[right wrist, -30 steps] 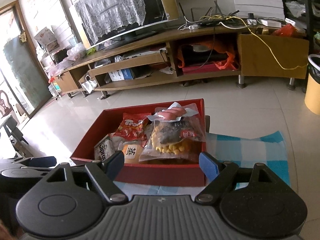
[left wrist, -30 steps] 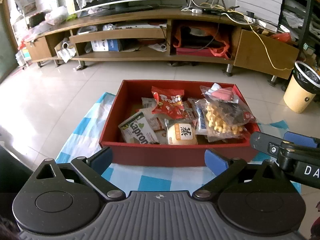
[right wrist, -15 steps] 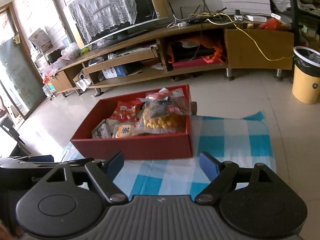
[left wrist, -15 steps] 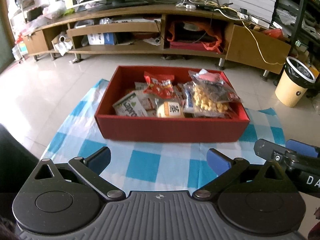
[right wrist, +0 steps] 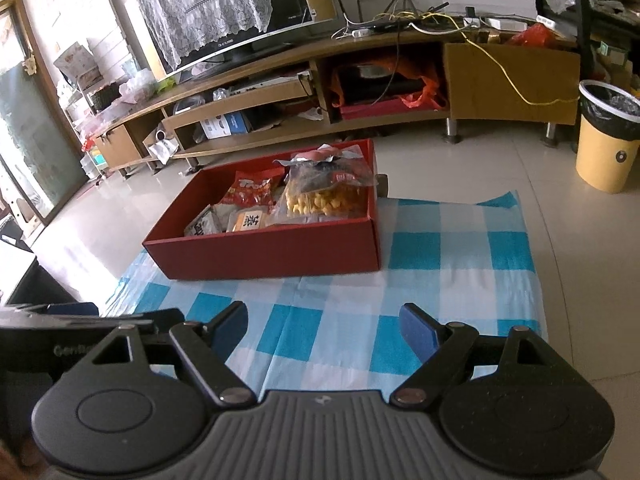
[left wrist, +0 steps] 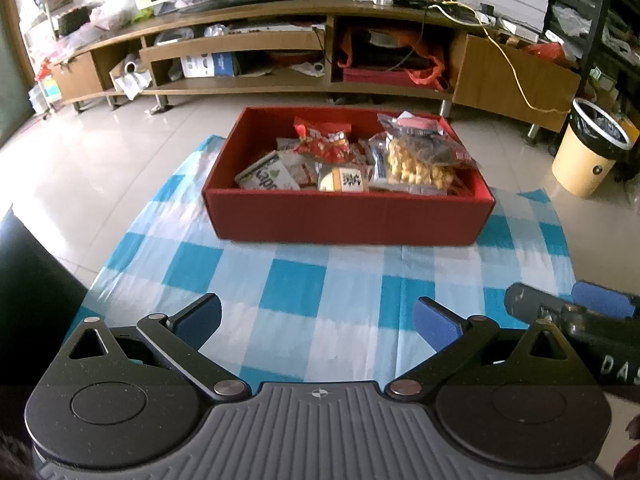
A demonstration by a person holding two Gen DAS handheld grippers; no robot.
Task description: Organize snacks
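A red box [left wrist: 344, 222] [right wrist: 264, 248] holds several snack packets on a blue-and-white checked cloth [left wrist: 292, 292] [right wrist: 460, 248]. Inside lie a red candy bag [left wrist: 326, 142], a clear bag of yellow puffs [left wrist: 420, 160] [right wrist: 324, 200] and a green-and-white packet [left wrist: 266, 176]. My left gripper [left wrist: 318, 322] hangs open and empty over the cloth, well short of the box. My right gripper [right wrist: 324, 328] is open and empty too, nearer than the box's front right corner. Each gripper shows at the edge of the other's view.
A long wooden TV cabinet [left wrist: 304, 56] [right wrist: 360, 88] with cluttered shelves runs across the back. A yellow waste bin [left wrist: 588, 152] [right wrist: 608, 148] stands on the tiled floor at the right. A dark object [left wrist: 28, 280] sits at the cloth's left edge.
Both grippers have drawn back from the red box, which now looks smaller and farther off. More checked cloth shows in front of the fingers. Both stay open.
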